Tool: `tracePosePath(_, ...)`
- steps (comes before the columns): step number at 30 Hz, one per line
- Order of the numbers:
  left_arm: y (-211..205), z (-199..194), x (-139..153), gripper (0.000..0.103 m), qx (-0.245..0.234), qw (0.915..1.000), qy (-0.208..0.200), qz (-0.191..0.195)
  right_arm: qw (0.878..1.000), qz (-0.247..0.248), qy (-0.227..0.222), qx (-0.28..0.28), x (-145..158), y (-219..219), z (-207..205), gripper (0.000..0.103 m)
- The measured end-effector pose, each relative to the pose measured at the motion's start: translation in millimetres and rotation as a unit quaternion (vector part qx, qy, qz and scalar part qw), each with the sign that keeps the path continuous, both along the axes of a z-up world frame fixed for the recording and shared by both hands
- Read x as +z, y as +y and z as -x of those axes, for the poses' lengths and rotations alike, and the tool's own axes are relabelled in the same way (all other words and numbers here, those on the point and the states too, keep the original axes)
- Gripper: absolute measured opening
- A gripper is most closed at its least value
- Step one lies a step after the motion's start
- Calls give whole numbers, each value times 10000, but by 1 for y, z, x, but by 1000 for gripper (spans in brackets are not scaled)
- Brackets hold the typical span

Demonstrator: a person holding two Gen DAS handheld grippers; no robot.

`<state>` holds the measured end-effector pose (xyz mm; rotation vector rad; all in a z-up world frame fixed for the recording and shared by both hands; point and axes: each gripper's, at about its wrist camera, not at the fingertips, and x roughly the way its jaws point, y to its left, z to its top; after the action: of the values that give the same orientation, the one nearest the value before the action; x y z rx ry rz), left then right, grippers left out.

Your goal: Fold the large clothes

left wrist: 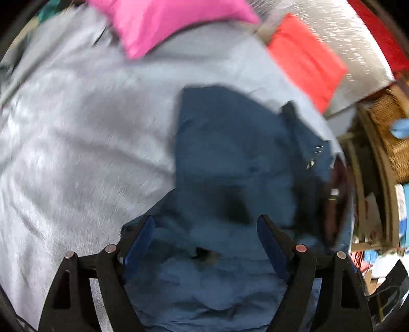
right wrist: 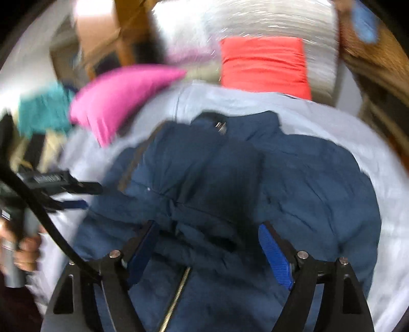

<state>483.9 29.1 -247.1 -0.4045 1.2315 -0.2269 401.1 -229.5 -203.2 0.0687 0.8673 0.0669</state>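
Observation:
A navy padded jacket (left wrist: 230, 158) lies rumpled on a pale grey bedsheet (left wrist: 76, 153). My left gripper (left wrist: 205, 222) hangs over the jacket's near part, jaws wide apart, and its blue pads (left wrist: 140, 240) press on nothing. In the right wrist view the jacket (right wrist: 306, 184) fills the middle, with its brass zipper (right wrist: 179, 293) running toward me. My right gripper (right wrist: 208, 227) stands open just above the bunched fabric, which lies loose under it. The left gripper (right wrist: 84, 195) also shows there at the jacket's left edge, open, held by a hand (right wrist: 25, 252).
A pink pillow (left wrist: 158, 23) and a red pillow (left wrist: 306, 61) lie at the head of the bed, before a white sparkly cushion (right wrist: 255, 23). A teal cloth (right wrist: 43, 109) is at the left, and a wicker basket (left wrist: 391, 127) and clutter stand beside the bed.

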Motion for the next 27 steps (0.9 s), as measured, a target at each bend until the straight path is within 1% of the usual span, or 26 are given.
tracePosePath(1,1,-1,-4,83,21,10000,53,-33,9995,312,73,-9,-5,8,-9,83)
tracePosePath(3,-3,-1,-9,83,-8,9998,140,-172,9968,759,-85,-226,-5,12,-16,82)
tracePosePath(4,-6,0,-10,83,-34,9996,136,-256,9960,699,-312,-451,1,5,-16,82)
tracePosePath(6,-10,1,-10,83,-48,9993,121,-360,9938,28,-618,-925,13,-21,-9,82)
tracePosePath(7,-12,2,-10,83,-56,9992,122,-385,9858,-614,-804,-1341,18,-47,-1,82)
tracePosePath(8,-12,2,-10,83,-64,9991,123,-397,9791,-937,-871,-1581,19,-62,4,82)
tracePosePath(9,-13,3,-10,83,-69,9991,128,-404,9695,-1288,-914,-1875,18,-80,8,82)
tracePosePath(10,-14,3,-11,83,-57,9991,134,-399,9554,-1696,-907,-2243,13,-105,17,82)
tracePosePath(11,-17,2,-11,83,-31,9991,142,-390,9447,-2022,-865,-2432,6,-123,24,82)
tracePosePath(12,-25,-5,-13,83,-11,9991,148,-394,9315,-2481,-774,-2546,-5,-142,31,82)
tracePosePath(14,-26,-4,-9,83,13,9991,118,-402,9031,-3372,-663,-2576,-28,-170,41,82)
tracePosePath(16,-27,-1,0,83,38,9994,-6,-354,8747,-4055,-535,-2598,-50,-188,45,82)
tracePosePath(17,-27,0,4,83,36,9994,-61,-334,8624,-4340,-515,-2554,-61,-194,46,82)
tracePosePath(18,-28,1,8,83,32,9994,-133,-322,8544,-4496,-521,-2551,-67,-198,46,76)
tracePosePath(19,-27,0,12,83,33,9993,-172,-325,8430,-4677,-517,-2607,-76,-203,46,61)
tracePosePath(20,-27,-1,13,83,22,9992,-202,-342,8365,-4773,-461,-2654,-79,-205,43,51)
tracePosePath(21,-27,-2,13,83,-2,9991,-196,-377,8289,-4880,-373,-2711,-84,-209,42,34)
tracePosePath(22,-30,-3,9,83,-37,9989,-141,-453,8206,-4979,-309,-2790,-89,-213,42,27)
tracePosePath(23,-32,-5,6,83,-49,9986,-93,-523,8194,-4988,-322,-2805,-89,-213,44,23)
tracePosePath(24,-32,-7,2,83,-56,9981,-58,-614,8258,-4890,-386,-2782,-84,-213,46,18)
tracePosePath(26,-37,-9,1,83,-94,9972,-63,-743,8549,-4397,-617,-2684,-64,-211,50,17)
tracePosePath(27,-40,-9,2,83,-133,9965,-84,-826,8742,-4031,-793,-2588,-50,-206,52,17)
